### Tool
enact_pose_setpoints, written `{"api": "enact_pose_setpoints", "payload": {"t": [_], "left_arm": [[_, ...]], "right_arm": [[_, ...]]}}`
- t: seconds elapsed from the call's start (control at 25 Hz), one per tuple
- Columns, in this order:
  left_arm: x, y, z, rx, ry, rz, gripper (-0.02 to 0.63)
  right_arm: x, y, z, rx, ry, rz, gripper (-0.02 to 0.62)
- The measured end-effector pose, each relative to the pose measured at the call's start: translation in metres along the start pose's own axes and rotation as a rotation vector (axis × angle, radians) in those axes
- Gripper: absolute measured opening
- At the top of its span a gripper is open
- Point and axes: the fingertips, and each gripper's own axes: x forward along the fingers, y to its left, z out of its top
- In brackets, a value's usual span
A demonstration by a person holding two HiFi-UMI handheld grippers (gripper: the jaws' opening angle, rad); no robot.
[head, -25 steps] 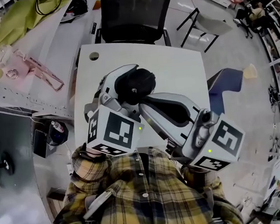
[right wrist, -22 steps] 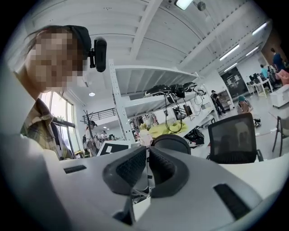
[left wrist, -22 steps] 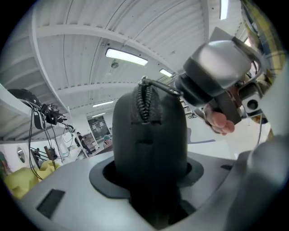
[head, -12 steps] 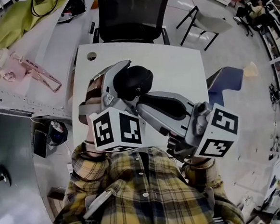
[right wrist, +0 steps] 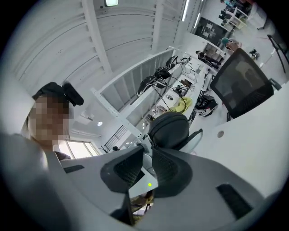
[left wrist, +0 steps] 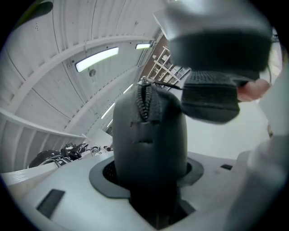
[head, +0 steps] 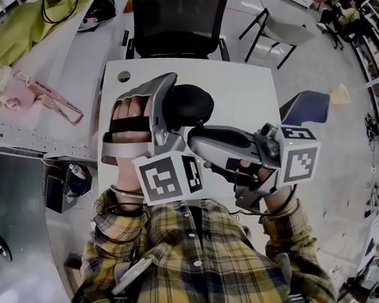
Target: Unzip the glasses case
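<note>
The glasses case (head: 190,104) is being lifted and turned in the left gripper (head: 172,111), which is being rolled over, while the right gripper (head: 196,139) is being levelled and brought closer to it.

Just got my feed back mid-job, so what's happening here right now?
A person holds the glasses case above the white table, clamped in the left gripper. The right gripper has its jaws nearly together at the case's zipper end; whether they have caught the pull can't be told. The zipper teeth that show look closed, so unzipping hasn't visibly begun.
</note>
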Motion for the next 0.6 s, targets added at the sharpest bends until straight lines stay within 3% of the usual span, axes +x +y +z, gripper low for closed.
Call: {"api": "enact_pose_setpoints", "payload": {"t": [0.24, 0.6], "left_arm": [[-0.001, 0.001, 0.010, -0.005, -0.005, -0.002, 0.247], [-0.001, -0.001, 0.010, 0.010, -0.014, 0.005, 0.247]], "right_arm": [[-0.019, 0.008, 0.013, 0.055, -0.067, 0.060, 0.044], [-0.034, -0.003, 0.019, 0.033, -0.106, 0.027, 0.044]]}}
